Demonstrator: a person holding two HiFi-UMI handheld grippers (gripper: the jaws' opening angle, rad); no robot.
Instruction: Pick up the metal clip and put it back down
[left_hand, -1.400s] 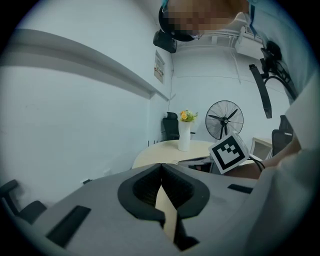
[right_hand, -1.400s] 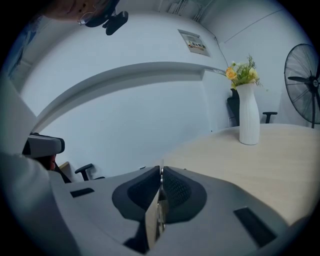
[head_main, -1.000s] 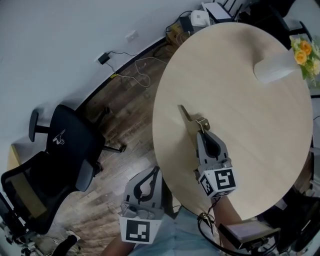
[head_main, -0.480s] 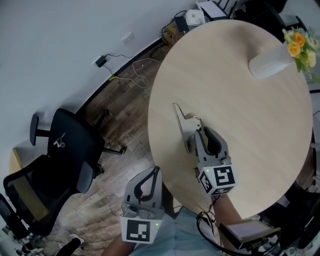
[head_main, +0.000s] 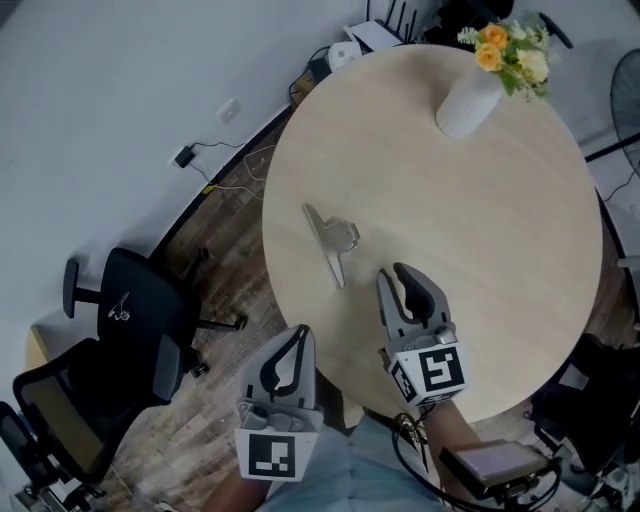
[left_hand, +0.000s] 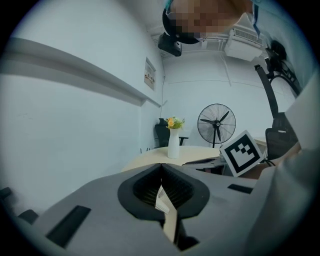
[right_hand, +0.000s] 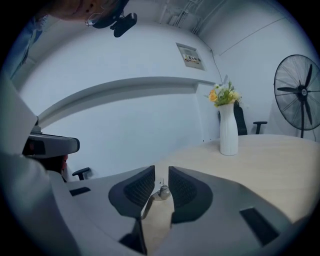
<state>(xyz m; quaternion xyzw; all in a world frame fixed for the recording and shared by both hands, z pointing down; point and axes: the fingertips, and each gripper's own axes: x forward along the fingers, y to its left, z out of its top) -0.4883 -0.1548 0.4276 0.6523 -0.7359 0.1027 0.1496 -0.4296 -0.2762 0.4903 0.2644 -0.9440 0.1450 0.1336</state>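
The metal clip (head_main: 330, 240) lies flat on the round wooden table (head_main: 490, 240), on its left part. My right gripper (head_main: 392, 272) hovers over the table a little short of the clip, apart from it, open by a narrow gap with nothing between its jaws. In the right gripper view the clip (right_hand: 161, 192) shows through that gap, beyond the right gripper (right_hand: 161, 172). My left gripper (head_main: 298, 335) hangs off the table's near-left edge above the floor. It is shut and empty, and in its own view the left gripper (left_hand: 161, 165) has its jaws meeting.
A white vase of flowers (head_main: 468, 100) stands at the table's far side. Black office chairs (head_main: 130, 310) stand on the wooden floor to the left, with cables along the wall. A standing fan (right_hand: 300, 95) is off to the right.
The right gripper has let go of the clip and drawn back towards me. The clip now lies alone on the table. The left gripper has stayed put.
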